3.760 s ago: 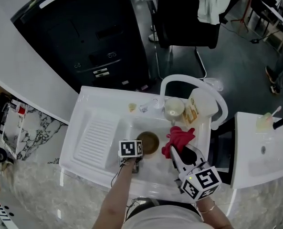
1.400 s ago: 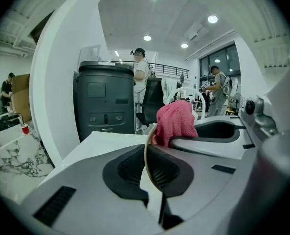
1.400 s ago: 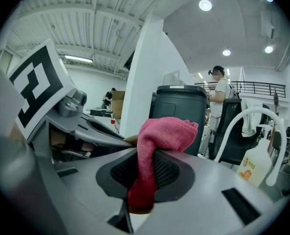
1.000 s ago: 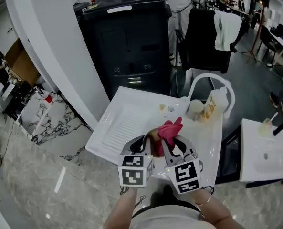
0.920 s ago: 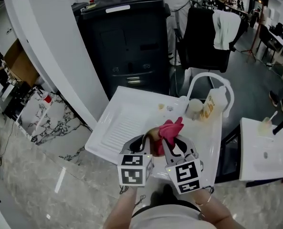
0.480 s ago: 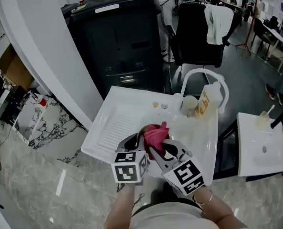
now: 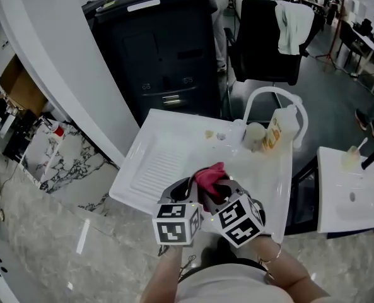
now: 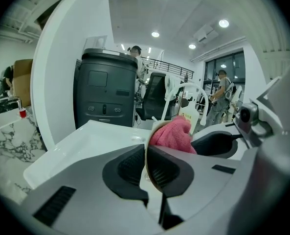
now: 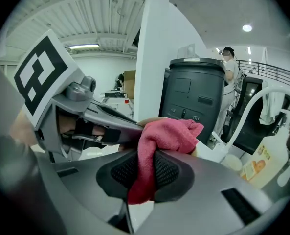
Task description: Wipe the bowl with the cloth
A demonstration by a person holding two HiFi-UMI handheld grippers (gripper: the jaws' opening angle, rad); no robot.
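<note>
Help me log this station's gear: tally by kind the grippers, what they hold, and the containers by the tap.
Grippers: 2, left gripper and right gripper
Bowls: 1, bowl, clamped by the left
Cloths: 1, pink cloth, clamped by the right
Bottles: 1, bottle
Cups: 1, white cup
Total: 6

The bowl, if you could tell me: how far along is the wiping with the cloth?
Done: the left gripper is shut on the bowl by its rim, holding it above the sink. The right gripper is shut on the pink cloth.
In hand: the cloth is bunched against the bowl.
Left: probably most of the wiping, though how much is already wiped can't be told.
</note>
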